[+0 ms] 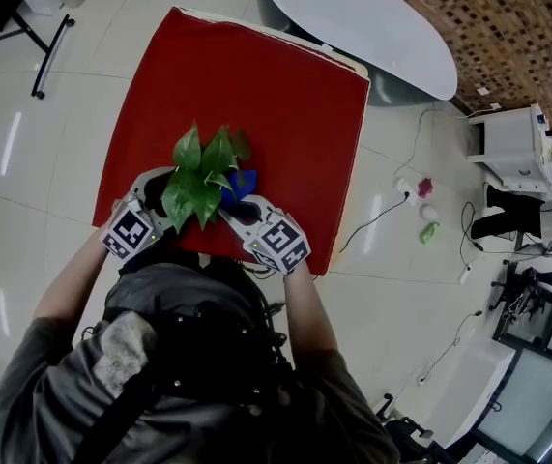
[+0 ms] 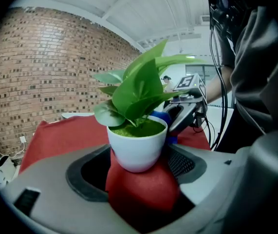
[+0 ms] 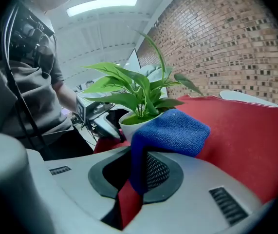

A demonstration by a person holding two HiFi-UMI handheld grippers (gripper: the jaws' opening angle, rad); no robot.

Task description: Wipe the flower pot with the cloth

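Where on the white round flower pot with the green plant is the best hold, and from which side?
Take the white flower pot by its smooth round wall, level from the person's left. The green leaves spread over the rim, blocking a grip from above. The left gripper holds it there, leaving the other side to the right gripper and its blue cloth.

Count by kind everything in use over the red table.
flower pot: 1
cloth: 1
hand-held gripper: 2 (left hand-held gripper, right hand-held gripper)
Total: 4
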